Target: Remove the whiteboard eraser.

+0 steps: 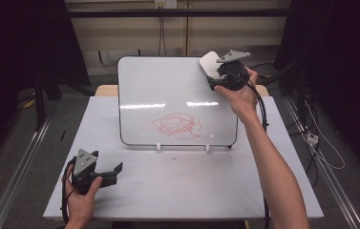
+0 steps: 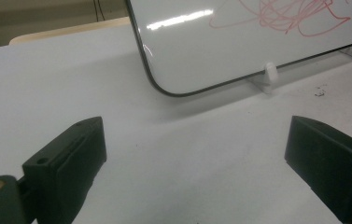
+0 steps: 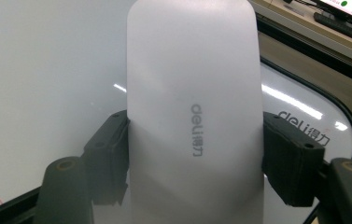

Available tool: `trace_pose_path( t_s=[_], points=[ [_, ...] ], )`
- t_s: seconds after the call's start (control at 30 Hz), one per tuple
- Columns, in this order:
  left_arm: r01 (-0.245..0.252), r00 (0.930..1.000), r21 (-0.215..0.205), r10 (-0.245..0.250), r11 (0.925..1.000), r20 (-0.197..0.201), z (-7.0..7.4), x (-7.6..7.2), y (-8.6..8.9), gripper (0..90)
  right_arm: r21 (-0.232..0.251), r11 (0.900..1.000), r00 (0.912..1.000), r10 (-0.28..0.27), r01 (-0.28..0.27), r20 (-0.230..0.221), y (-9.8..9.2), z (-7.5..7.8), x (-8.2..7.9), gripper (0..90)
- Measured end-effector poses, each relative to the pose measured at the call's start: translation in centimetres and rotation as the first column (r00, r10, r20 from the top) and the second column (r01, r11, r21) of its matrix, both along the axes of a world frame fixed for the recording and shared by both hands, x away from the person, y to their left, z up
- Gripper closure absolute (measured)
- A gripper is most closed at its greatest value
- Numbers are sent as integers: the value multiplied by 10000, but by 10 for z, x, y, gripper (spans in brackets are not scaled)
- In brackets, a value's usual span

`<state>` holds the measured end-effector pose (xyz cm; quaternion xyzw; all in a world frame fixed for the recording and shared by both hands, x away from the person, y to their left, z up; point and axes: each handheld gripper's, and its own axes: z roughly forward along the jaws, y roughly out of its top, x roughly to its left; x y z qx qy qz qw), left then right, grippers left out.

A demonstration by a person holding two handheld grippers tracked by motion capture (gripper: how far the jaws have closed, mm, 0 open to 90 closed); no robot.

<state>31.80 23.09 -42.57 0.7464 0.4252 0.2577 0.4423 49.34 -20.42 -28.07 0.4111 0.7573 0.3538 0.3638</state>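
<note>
The room is dim, with dark curtains point(image 1: 20, 43) on both sides and a pale wall point(image 1: 134, 33) behind. Grey floor point(image 1: 15, 138), metal rails point(image 1: 17, 167), loose cables point(image 1: 318, 148); light glares off the white surface point(image 1: 177, 186).

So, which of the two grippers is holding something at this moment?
The right gripper, at the whiteboard's top right corner: its jaws clamp a white eraser. The left gripper is open over the table.

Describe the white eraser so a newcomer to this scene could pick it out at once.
Start at the whiteboard propped up on the white table and go to its far right corner. There the right gripper holds the eraser between its black fingers, in front of the board. It is a smooth white slab with rounded ends and grey "deli" lettering, unlike the red scribble lower down.
</note>
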Motion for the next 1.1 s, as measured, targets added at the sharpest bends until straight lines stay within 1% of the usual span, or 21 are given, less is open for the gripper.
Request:
trace_pose_path(
  t_s=[0.03, 0.07, 0.13, 0.27, 0.37, 0.4, 0.53, 0.6, 0.67, 0.73, 0.9, 0.93, 1.03, 1.1],
  points=[
    [-2, 10000, -7, 2, 10000, -29, 0, 0, 0, 56, -43, 10000, 10000, 33, -33, 37, 0, 0, -1, 315],
    [-8, 10000, -23, 7, 10000, -53, -1, 0, 1, 56, 52, 10000, 10000, 38, -38, 71, 0, 1, -2, 315],
    [-14, 10000, 2, 14, 10000, -40, -1, -1, 2, 56, 11, 10000, 9998, 79, -79, 193, -1, 3, -4, 315],
    [-50, 10000, -80, 49, 10000, -63, -1, -1, 3, 56, 82, 9998, 9990, 151, -155, 425, 0, 8, -11, 315],
    [-62, 9999, -80, 61, 9999, -119, -2, 0, 4, 56, 129, 9996, 9986, 247, -254, 476, 2, 7, -15, 315],
    [-71, 9999, -69, 70, 10000, -119, -2, -1, 3, 56, 111, 9995, 9984, 275, -281, 486, 2, 7, -16, 315],
    [-100, 9999, -57, 99, 9999, -119, -2, -1, 4, 56, 305, 9986, 9971, 418, -438, 642, 4, 4, -22, 315],
    [-102, 9999, -45, 101, 9999, -116, -2, 0, 3, 56, 305, 9980, 9964, 530, -551, 655, 5, 1, -25, 316],
    [-115, 9998, -50, 114, 9999, -142, -2, 0, 3, 56, 263, 9982, 9960, 525, -545, 724, 6, -1, -29, 315],
    [-107, 9999, -46, 106, 9999, -134, -2, 0, 3, 56, 402, 9973, 9954, 576, -608, 772, 5, -3, -33, 315],
    [-83, 9999, -32, 82, 10000, -132, -2, -1, 2, 56, 405, 9967, 9944, 662, -697, 818, 5, -6, -40, 316],
    [-92, 9999, -11, 92, 10000, -115, -1, -1, 2, 56, 477, 9961, 9938, 704, -747, 855, 5, -7, -43, 316],
    [-85, 9999, 42, 85, 10000, -100, -1, 0, 1, 56, 388, 9963, 9933, 728, -765, 895, 5, -10, -46, 316],
    [-83, 9999, 72, 84, 9999, -105, -1, 0, 0, 56, 426, 9961, 9934, 739, -778, 879, 4, -11, -48, 316]
  ],
)
